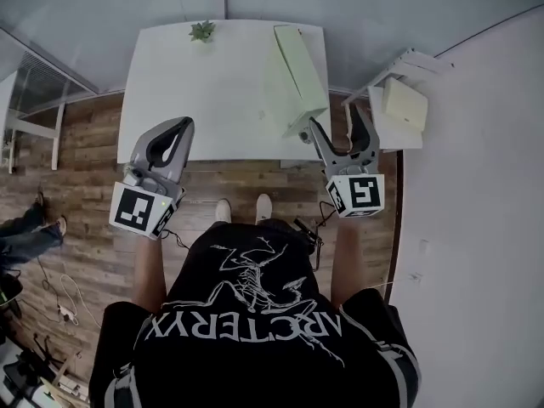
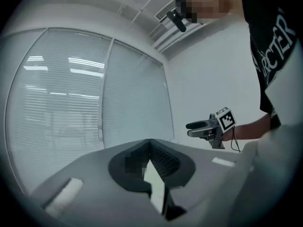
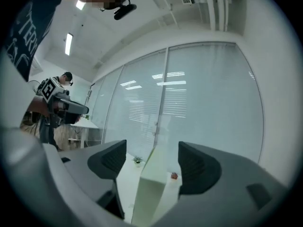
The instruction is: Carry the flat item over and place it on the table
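Observation:
The flat item [image 1: 297,70] is a pale green board that lies tilted on the right part of the white table [image 1: 204,100]. Its near end reaches the table's front edge. My right gripper [image 1: 338,124] is open just behind that end, its left finger beside the board. In the right gripper view the board [image 3: 151,188] shows in the gap between the jaws, with neither pad pressing on it. My left gripper [image 1: 176,131] hovers shut and holding nothing over the table's front left edge, and its closed tips [image 2: 150,142] meet in the left gripper view.
A small potted plant [image 1: 202,31] stands at the table's far edge. A white rack [image 1: 399,109] with pale flat pieces stands to the right of the table by the wall. Glass partitions enclose the far side. Someone's legs [image 1: 25,228] show at the far left on the wooden floor.

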`<move>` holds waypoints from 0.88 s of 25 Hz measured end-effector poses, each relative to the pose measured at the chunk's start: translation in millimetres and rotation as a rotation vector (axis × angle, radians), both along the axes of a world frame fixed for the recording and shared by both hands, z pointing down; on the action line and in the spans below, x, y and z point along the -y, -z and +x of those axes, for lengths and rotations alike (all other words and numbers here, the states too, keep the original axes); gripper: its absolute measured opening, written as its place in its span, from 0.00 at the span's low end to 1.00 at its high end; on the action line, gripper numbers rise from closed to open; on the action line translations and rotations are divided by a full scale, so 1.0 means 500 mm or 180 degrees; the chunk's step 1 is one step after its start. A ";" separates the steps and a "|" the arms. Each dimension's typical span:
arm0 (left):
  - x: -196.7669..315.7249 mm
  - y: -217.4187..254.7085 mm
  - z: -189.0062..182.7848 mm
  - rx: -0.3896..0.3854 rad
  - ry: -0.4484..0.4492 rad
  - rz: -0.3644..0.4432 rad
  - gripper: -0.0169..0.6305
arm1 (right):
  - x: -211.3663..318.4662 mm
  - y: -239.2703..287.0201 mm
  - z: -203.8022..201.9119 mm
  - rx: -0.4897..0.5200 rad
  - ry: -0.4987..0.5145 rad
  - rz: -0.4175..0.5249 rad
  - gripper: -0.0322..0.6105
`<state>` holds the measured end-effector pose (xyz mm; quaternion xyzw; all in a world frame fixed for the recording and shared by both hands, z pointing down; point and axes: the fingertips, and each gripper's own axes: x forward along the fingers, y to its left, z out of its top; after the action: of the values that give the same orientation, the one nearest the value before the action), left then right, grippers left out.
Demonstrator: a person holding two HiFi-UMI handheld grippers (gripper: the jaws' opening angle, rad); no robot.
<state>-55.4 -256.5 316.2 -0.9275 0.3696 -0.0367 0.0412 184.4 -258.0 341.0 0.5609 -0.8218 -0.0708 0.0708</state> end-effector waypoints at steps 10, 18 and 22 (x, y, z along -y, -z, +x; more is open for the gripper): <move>-0.006 0.054 0.021 0.0076 -0.0090 0.0160 0.04 | -0.039 0.087 -0.178 0.0049 0.0519 0.0136 0.07; -0.012 0.049 0.001 0.0038 -0.0044 0.0096 0.04 | -0.046 0.084 -0.232 0.0037 0.0720 0.0107 0.07; -0.008 0.053 -0.002 0.0032 -0.0046 0.0126 0.04 | -0.039 0.083 -0.225 0.0043 0.0673 0.0099 0.07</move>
<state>-56.3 -252.4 289.5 -0.9290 0.3634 -0.0338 0.0616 71.8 -238.5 299.2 0.4726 -0.8756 -0.0869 0.0488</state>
